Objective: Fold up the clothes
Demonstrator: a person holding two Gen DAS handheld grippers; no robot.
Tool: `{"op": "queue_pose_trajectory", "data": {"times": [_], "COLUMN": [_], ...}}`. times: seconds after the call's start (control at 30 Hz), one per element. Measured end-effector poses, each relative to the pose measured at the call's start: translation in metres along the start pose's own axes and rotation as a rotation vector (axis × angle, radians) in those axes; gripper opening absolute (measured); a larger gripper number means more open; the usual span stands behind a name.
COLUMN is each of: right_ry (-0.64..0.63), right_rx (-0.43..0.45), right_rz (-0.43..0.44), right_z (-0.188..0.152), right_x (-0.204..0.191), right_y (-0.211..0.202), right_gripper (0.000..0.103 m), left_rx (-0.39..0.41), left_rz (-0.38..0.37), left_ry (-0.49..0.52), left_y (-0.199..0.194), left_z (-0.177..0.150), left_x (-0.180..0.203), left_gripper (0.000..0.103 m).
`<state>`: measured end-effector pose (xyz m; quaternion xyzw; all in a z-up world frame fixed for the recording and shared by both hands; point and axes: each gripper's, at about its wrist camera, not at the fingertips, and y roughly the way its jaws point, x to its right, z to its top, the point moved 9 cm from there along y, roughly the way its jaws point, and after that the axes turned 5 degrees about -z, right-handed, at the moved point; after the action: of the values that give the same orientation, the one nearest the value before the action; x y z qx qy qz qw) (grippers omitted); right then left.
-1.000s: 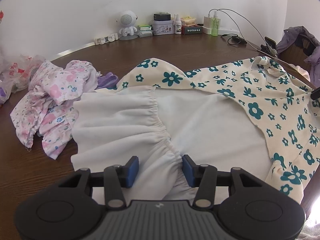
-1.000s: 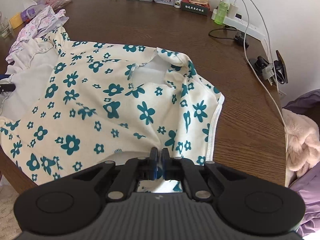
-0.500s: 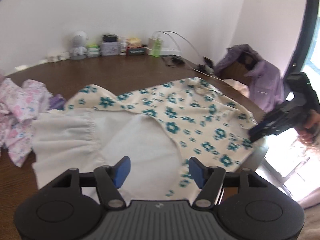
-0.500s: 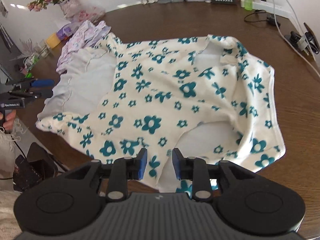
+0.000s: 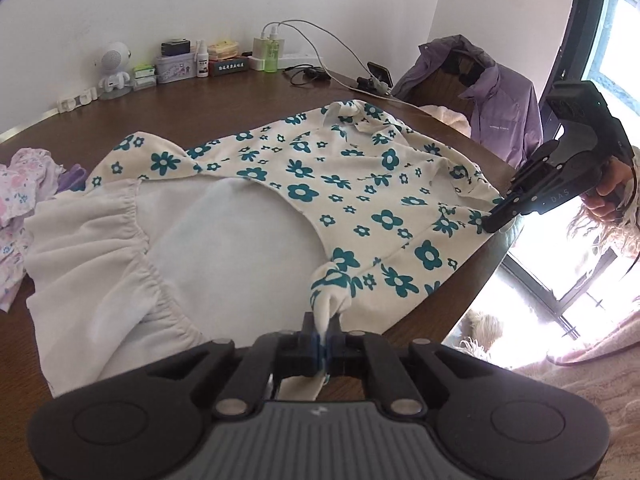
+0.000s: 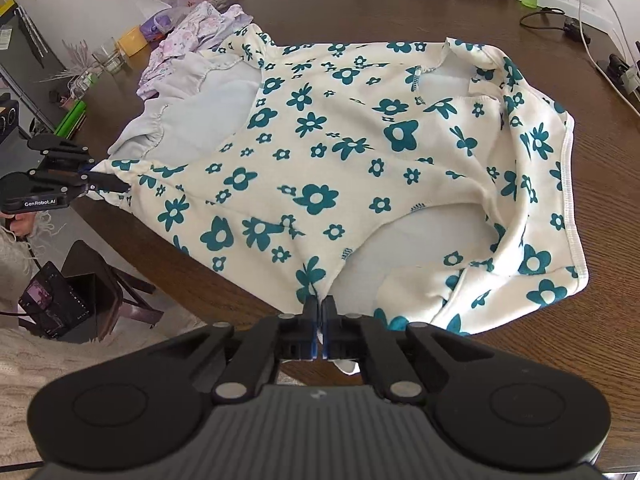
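Observation:
A cream top with teal flowers (image 5: 360, 184) lies spread on the brown round table (image 5: 224, 108), its white inner side (image 5: 224, 248) showing where it is turned back. My left gripper (image 5: 323, 334) is shut on a bunched corner of the top at the table's near edge. My right gripper (image 6: 319, 312) is shut on the top's edge (image 6: 320, 280) at the front of the table. In the left wrist view the right gripper (image 5: 494, 224) pinches the far right edge. In the right wrist view the left gripper (image 6: 120, 187) pinches the left corner.
A pile of pink flowered clothes (image 5: 16, 184) lies at the table's left. A white speaker, boxes, bottles and a power strip with cables (image 5: 272, 54) line the back wall. A chair with a purple jacket (image 5: 492, 100) stands at the right. A glass (image 6: 108, 56) stands at the table's left edge.
Both grippers have closed on the flowered top: the left on a bunched corner, the right on the front edge. Half a second ago both were open.

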<state>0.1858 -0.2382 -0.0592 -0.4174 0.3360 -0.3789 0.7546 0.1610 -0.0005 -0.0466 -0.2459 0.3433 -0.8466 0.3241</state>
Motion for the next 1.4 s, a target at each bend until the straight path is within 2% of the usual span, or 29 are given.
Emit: {"op": "queue_pose_trajectory", "data": {"times": [0.07, 0.1, 0.17, 0.23, 0.27, 0.3, 0.37, 0.4, 0.5, 0.63, 0.7, 0.8, 0.97, 1.03, 1.17, 1.23, 1.33, 1.4], "right_ry": [-0.021, -0.031, -0.013, 0.011, 0.024, 0.039, 0.052, 0.059, 0.101, 0.128, 0.148, 0.172, 0.176, 0.165, 0.143, 0.139, 0.144, 0.173], "right_rx": [-0.037, -0.048, -0.051, -0.007, 0.021, 0.058, 0.123, 0.153, 0.192, 0.213, 0.223, 0.234, 0.2, 0.183, 0.183, 0.192, 0.203, 0.19], "right_rz": [0.0, 0.004, 0.015, 0.031, 0.036, 0.03, -0.012, -0.042, -0.136, -0.269, -0.288, -0.312, -0.32, -0.325, -0.347, -0.361, -0.368, -0.341], "right_z": [-0.006, -0.009, -0.005, 0.001, 0.005, 0.01, 0.019, 0.024, 0.039, 0.059, 0.067, 0.08, 0.08, 0.074, 0.07, 0.07, 0.07, 0.072], "right_x": [-0.004, -0.005, -0.002, 0.001, 0.002, 0.005, 0.015, 0.022, 0.046, 0.074, 0.084, 0.099, 0.111, 0.112, 0.112, 0.111, 0.11, 0.111], "right_y": [0.007, 0.009, 0.005, -0.007, -0.015, -0.023, -0.036, -0.041, -0.039, -0.02, -0.012, 0.0, 0.019, 0.025, 0.029, 0.029, 0.029, 0.025], "right_gripper": [0.002, 0.002, 0.005, 0.009, 0.013, 0.021, 0.032, 0.037, 0.042, 0.044, 0.045, 0.046, 0.048, 0.048, 0.049, 0.05, 0.05, 0.051], "left_rx": [-0.053, -0.071, -0.105, -0.069, -0.04, -0.012, 0.044, 0.072, 0.1, 0.101, 0.095, 0.068, -0.015, -0.032, -0.017, -0.011, -0.02, -0.001], "left_rz": [0.018, 0.027, 0.045, 0.056, 0.067, 0.077, 0.098, 0.11, 0.223, 0.325, 0.32, 0.327, 0.324, 0.359, 0.513, 0.563, 0.582, 0.546], "left_ry": [-0.002, -0.008, -0.021, -0.038, -0.051, -0.063, -0.089, -0.102, -0.165, -0.216, -0.21, -0.186, -0.181, -0.163, -0.051, -0.036, -0.059, -0.061], "left_y": [0.008, 0.011, 0.017, 0.007, -0.001, -0.008, -0.024, -0.031, -0.048, -0.05, -0.041, -0.017, 0.025, 0.034, 0.034, 0.033, 0.031, 0.024], "left_z": [-0.006, -0.009, -0.013, -0.008, -0.005, -0.001, 0.005, 0.008, 0.016, 0.025, 0.034, 0.051, 0.056, 0.051, 0.051, 0.051, 0.052, 0.06], "left_x": [-0.001, -0.002, -0.006, -0.01, -0.014, -0.019, -0.027, -0.031, -0.063, -0.106, -0.117, -0.133, -0.151, -0.157, -0.163, -0.17, -0.177, -0.172], "left_gripper": [0.005, 0.013, 0.019, 0.034, 0.049, 0.056, 0.058, 0.059, 0.059, 0.055, 0.042, 0.031, 0.031, 0.032, 0.032, 0.032, 0.031, 0.03]}}
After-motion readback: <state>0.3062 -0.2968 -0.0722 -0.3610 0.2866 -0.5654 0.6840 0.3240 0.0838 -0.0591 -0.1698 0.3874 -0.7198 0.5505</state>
